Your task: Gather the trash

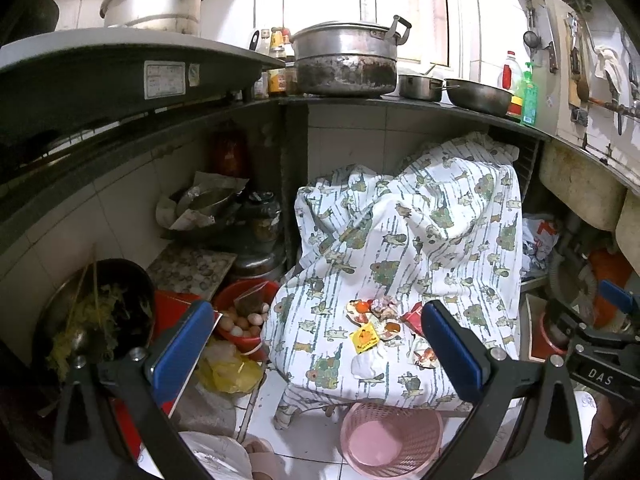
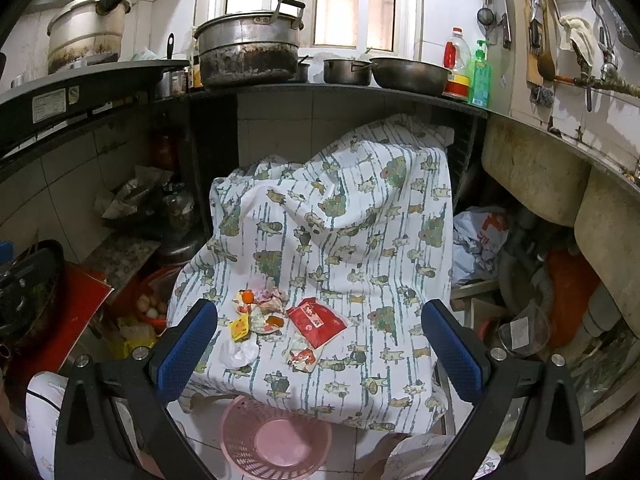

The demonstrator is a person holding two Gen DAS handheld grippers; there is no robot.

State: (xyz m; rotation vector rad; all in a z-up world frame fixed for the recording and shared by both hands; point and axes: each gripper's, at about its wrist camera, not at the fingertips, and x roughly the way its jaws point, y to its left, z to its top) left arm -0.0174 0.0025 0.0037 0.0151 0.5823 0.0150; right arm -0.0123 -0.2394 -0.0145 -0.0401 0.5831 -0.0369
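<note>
Trash lies on a chair draped in a patterned cloth (image 2: pixel 340 240): a red packet (image 2: pixel 316 320), a yellow sachet (image 2: pixel 239 327), a crumpled white tissue (image 2: pixel 240 354), a small printed wrapper (image 2: pixel 304 357) and a pile of orange-and-white scraps (image 2: pixel 260 304). The sachet (image 1: pixel 363 338), tissue (image 1: pixel 366 364) and scraps (image 1: pixel 376 312) also show in the left wrist view. A pink mesh basket (image 2: pixel 276 440) stands on the floor in front of the chair, also in the left wrist view (image 1: pixel 390 438). My left gripper (image 1: pixel 320 356) and right gripper (image 2: pixel 320 356) are both open and empty, above the chair's front edge.
A red bowl of eggs (image 1: pixel 244 320) and a yellow bag (image 1: pixel 232 372) sit left of the chair. A dark wok of scraps (image 1: pixel 100 312) is further left. The counter holds a large pot (image 2: pixel 250 48), pans and bottles. Sink basins (image 2: pixel 536 176), pipes and a plastic bag (image 2: pixel 480 240) are on the right.
</note>
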